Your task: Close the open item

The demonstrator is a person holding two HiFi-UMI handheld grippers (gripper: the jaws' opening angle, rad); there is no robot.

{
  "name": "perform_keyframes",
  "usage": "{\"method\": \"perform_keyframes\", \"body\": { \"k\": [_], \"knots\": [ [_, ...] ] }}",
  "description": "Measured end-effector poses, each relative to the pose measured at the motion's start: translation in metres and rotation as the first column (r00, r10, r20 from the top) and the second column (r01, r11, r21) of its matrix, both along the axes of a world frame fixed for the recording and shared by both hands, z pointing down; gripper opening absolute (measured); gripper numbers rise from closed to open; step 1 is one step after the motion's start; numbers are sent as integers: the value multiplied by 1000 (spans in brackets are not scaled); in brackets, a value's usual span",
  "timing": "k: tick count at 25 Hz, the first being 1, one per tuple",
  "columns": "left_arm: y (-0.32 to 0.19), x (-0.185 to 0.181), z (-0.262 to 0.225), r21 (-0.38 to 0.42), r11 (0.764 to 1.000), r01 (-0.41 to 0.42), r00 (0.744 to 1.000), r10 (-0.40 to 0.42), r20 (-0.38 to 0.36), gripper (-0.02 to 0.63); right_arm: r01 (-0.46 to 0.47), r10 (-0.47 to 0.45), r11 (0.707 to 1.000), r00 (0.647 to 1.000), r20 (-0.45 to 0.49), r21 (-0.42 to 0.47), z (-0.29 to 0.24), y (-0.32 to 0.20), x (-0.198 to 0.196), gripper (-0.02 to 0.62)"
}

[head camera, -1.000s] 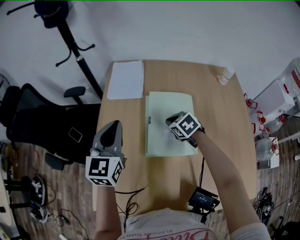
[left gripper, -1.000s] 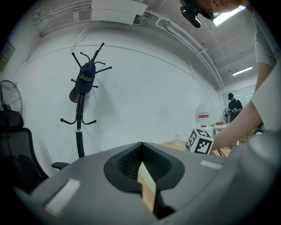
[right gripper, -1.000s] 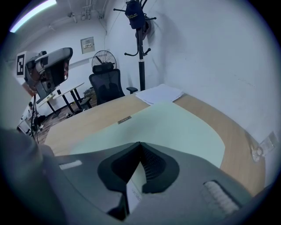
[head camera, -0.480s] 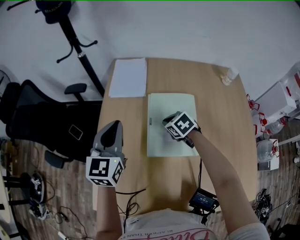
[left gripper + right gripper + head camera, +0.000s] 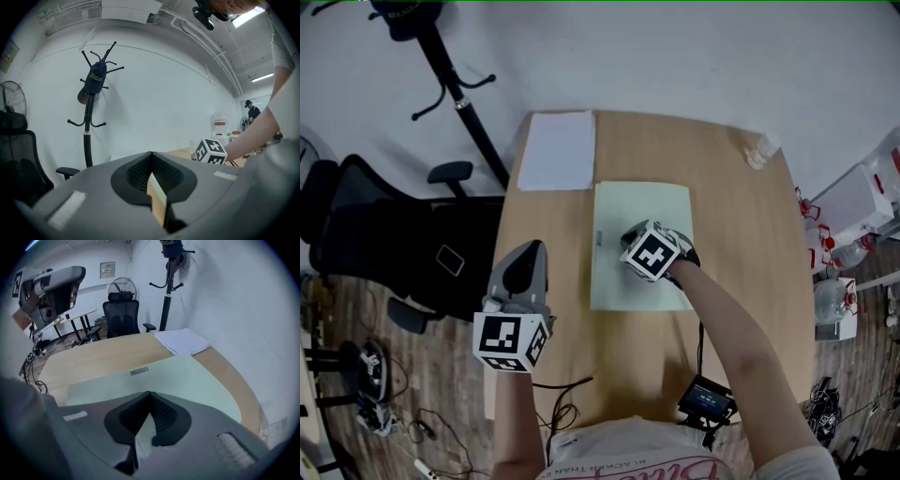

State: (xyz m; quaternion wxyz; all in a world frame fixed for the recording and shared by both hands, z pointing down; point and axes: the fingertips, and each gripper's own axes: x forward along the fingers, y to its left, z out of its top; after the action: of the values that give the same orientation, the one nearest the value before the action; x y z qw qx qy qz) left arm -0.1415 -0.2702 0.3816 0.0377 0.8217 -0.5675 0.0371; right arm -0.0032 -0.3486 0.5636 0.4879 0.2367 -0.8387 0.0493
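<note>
One wooden table (image 5: 741, 281) fills the middle of the head view; its near edge is hidden behind the person's torso. Left of the table stands a black office chair (image 5: 384, 234), partly cut off by the frame edge. Beyond the table's far-left corner stands a coat stand (image 5: 455, 94), its top cropped.

At the table's centre lies the pale green folder (image 5: 642, 211), flat, with only its cover showing. A small label near its left edge is too small to read. A stack of white paper (image 5: 556, 152) lies at the table's far-left corner, just beside the folder.

The right gripper (image 5: 630, 236) hangs over the folder's near half, and its marker cube hides part of the cover. Its jaws are pressed together with nothing between them; whether the tips touch the cover cannot be told. The left gripper (image 5: 528, 247) is held at the table's left edge, raised, jaws likewise pressed together and empty.

A small pale bottle (image 5: 759, 148) stands at the table's far-right corner.
</note>
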Motion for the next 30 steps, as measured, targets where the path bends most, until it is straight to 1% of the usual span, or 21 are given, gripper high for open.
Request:
{"method": "perform_keyframes", "body": {
  "k": [3,6,12,19,27,30],
  "knots": [
    [0,0,1,-1,1000,1,1000,-1,-2,14,38,-37,999,998,-53,28,3,2,-1,2],
    [1,0,1,0,1000,2,1000,-2,-4,14,57,-52,997,994,-94,47,7,3,-2,2],
    [2,-1,1,-3,1000,3,1000,-3,-5,14,38,-27,996,992,-125,85,12,3,-2,0],
    [8,-1,-3,4,1000,2,1000,-2,2,14,41,-24,995,983,-183,90,16,2,-3,-2],
    [18,-1,-13,26,1000,5,1000,-5,12,14,-22,39,993,988,-146,116,13,-1,-1,-2],
    [21,0,-19,37,999,3,1000,-3,18,14,-74,84,991,992,-92,116,8,-3,-1,0]
  ]
}}
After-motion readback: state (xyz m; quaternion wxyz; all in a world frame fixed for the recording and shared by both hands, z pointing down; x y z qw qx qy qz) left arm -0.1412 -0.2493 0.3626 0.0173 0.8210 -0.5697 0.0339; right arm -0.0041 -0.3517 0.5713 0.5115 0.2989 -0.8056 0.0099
